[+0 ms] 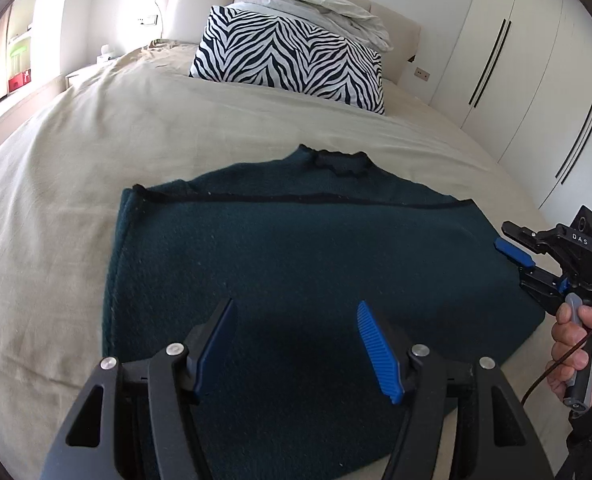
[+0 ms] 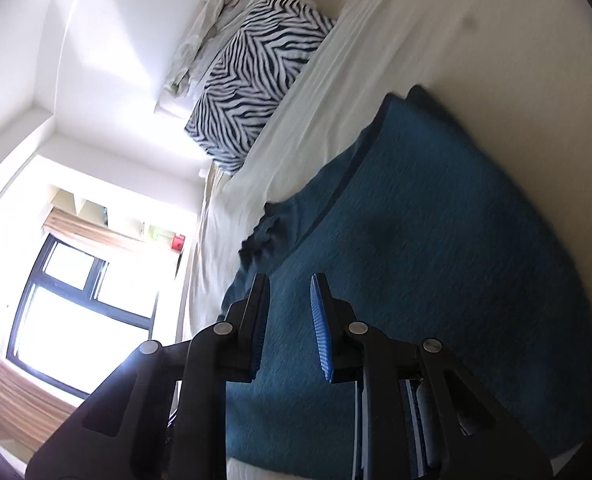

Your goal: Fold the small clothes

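both grippers, left (image 1: pixel 296 346) spread and right (image 2: pixel 290 326) narrowed on nothing, are held over a teal sweater (image 1: pixel 296 260) laid collar toward the frame's top.

White letters "DAS" readable on black body of right gripper (image 1: pixel 513 258), at right edge of teal sweater (image 1: pixel 296 272). No other text legible.

Dark teal sweater (image 1: pixel 296 264), black trim; zebra-striped pillow (image 1: pixel 292 56); beige bedsheet (image 1: pixel 76 200).
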